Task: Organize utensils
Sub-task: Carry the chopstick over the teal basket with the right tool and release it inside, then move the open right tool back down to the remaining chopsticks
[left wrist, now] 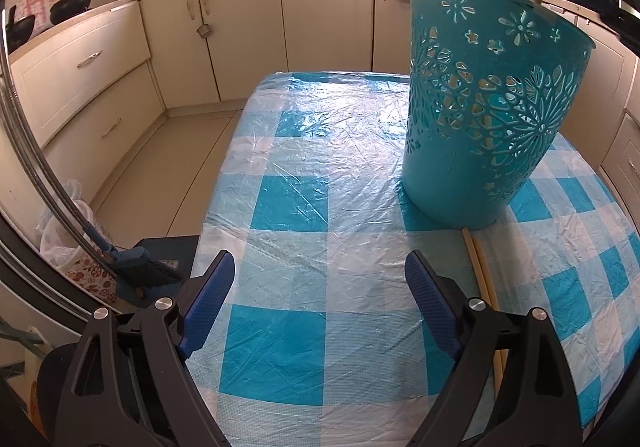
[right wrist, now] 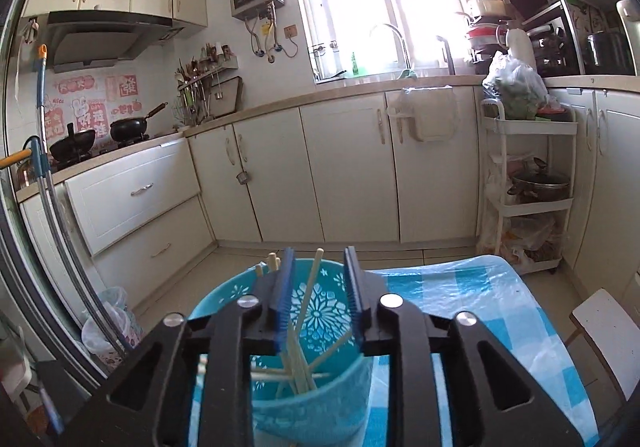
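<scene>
Two chopsticks (left wrist: pixel 486 287) lie on the checked bench (left wrist: pixel 304 151), their far ends touching the base of the teal basket (left wrist: pixel 484 119), just right of the left claw (left wrist: pixel 320 275), which hangs wide open with nothing in it. The right claw (right wrist: pixel 320 287) sits above the basket's mouth, jaws partly apart; one chopstick (right wrist: pixel 308 299) stands between them, seemingly loose, leaning among the others inside. To finish this drop cleanly, I would open wider, let the stick settle fully, then lift straight up so the pads don't snag it. The basket looks light and could tip; steady it if nudged.
</scene>
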`<state>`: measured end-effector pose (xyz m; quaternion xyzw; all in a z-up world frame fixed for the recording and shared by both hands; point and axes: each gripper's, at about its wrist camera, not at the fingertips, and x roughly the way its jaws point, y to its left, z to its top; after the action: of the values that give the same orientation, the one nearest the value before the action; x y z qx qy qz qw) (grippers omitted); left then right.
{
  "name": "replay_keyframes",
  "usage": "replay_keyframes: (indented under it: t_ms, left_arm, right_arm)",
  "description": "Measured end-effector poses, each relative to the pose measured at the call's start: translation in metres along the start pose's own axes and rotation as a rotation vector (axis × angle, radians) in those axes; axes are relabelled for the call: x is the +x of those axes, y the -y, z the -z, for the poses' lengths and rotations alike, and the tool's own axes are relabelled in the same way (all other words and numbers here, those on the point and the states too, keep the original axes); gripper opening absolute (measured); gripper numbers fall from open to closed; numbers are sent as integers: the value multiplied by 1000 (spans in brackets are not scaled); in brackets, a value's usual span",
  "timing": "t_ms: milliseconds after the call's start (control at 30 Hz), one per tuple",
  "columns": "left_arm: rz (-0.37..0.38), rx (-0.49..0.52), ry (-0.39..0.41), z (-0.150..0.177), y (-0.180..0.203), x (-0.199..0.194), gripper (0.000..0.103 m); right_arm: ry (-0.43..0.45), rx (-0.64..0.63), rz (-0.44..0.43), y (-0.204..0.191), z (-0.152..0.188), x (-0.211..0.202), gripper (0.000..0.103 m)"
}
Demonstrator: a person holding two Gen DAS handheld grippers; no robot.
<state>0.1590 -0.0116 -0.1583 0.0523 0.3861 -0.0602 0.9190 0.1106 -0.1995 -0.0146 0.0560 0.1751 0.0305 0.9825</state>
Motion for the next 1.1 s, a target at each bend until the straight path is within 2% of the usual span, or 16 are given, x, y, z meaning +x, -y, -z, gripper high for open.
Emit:
replay_keyframes:
  t_ms: [100, 200, 300, 367, 467, 767, 1000, 1100]
  left_arm:
    - [2, -15, -3, 0, -3, 1, 84]
    - [5, -29, -7, 0, -5, 2, 84]
    - [8, -38, -11, 1, -6, 2, 84]
    - [8, -41, -12, 0, -7, 2, 84]
    - [7, -42, -15, 0, -7, 2, 84]
    - [9, -48, -22, 0, -8, 4, 84]
    - [12, -54, -27, 0, -9, 6, 84]
    - [12, -54, -27, 0, -10, 6, 84]
  right_arm:
    - [-11, 0, -9, -1, 12, -27, 33]
    - [-100, -6, -21, -4, 39, -43, 34]
    - [-293, -24, -42, -7, 84, -36, 34]
    - [-394, -22, -45, -7, 106, -27, 25]
    - [-509, -11, -56, -8, 129, -10, 20]
    - [-559, -45, -69, -25, 138, 14, 19]
    - [-599, -92, -18, -31, 145, 28, 17]
    - [-605, -107, -15, -30, 147, 27, 13]
